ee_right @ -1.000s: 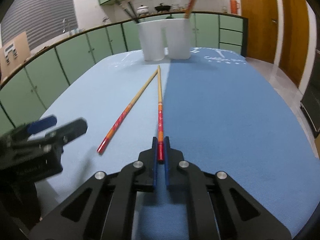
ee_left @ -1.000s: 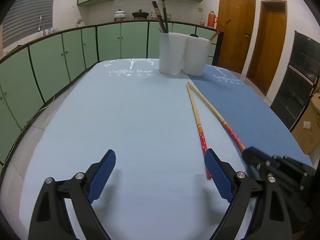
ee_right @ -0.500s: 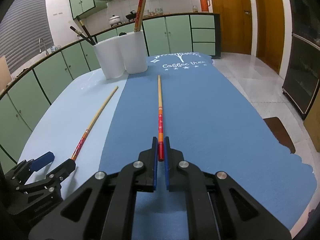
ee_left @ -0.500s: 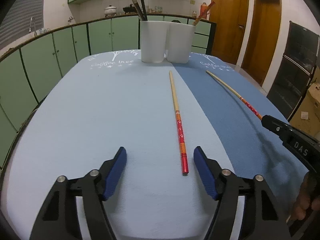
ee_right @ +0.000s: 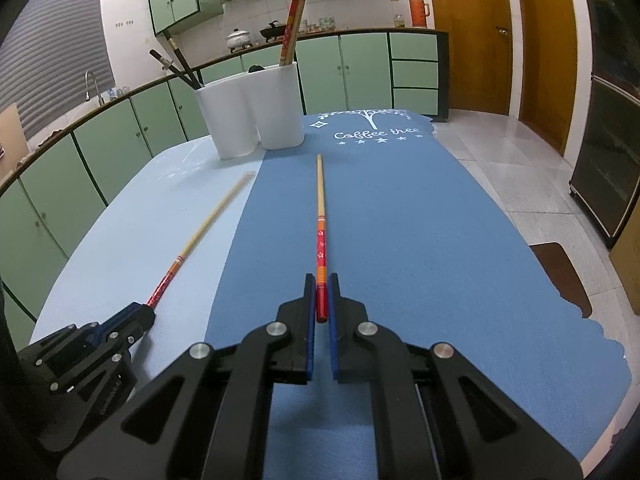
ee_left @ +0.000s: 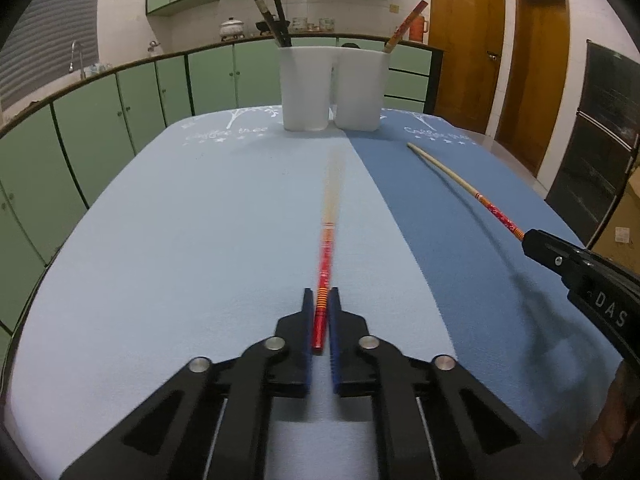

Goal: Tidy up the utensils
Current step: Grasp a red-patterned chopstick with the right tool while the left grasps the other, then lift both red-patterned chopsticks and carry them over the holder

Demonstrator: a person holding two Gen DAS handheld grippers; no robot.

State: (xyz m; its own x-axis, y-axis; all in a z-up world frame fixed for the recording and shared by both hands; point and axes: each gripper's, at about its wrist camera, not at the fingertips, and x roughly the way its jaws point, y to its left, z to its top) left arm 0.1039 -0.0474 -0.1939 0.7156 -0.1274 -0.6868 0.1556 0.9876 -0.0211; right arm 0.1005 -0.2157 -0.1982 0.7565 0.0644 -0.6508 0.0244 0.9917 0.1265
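My left gripper (ee_left: 320, 300) is shut on the red end of one chopstick (ee_left: 326, 240), which points toward the white two-part utensil holder (ee_left: 334, 88) at the far end of the table. My right gripper (ee_right: 321, 286) is shut on the red end of the second chopstick (ee_right: 320, 208), also pointing toward the holder (ee_right: 256, 108). Each gripper shows in the other's view, the right one (ee_left: 532, 240) at right, the left one (ee_right: 140, 314) at lower left. The holder has dark chopsticks (ee_left: 272, 12) in its left cup and a red-ended pair (ee_left: 406, 26) in its right.
The table carries a light blue cloth (ee_left: 180, 220) and a darker blue cloth (ee_right: 420, 220) side by side. Green cabinets (ee_left: 100, 132) run along the left and back. Wooden doors (ee_left: 536, 64) and a dark appliance (ee_right: 608, 152) stand at right.
My left gripper has moved forward and closed on the chopstick that lay between its open fingers. My right gripper still holds its chopstick, held higher over the darker cloth.
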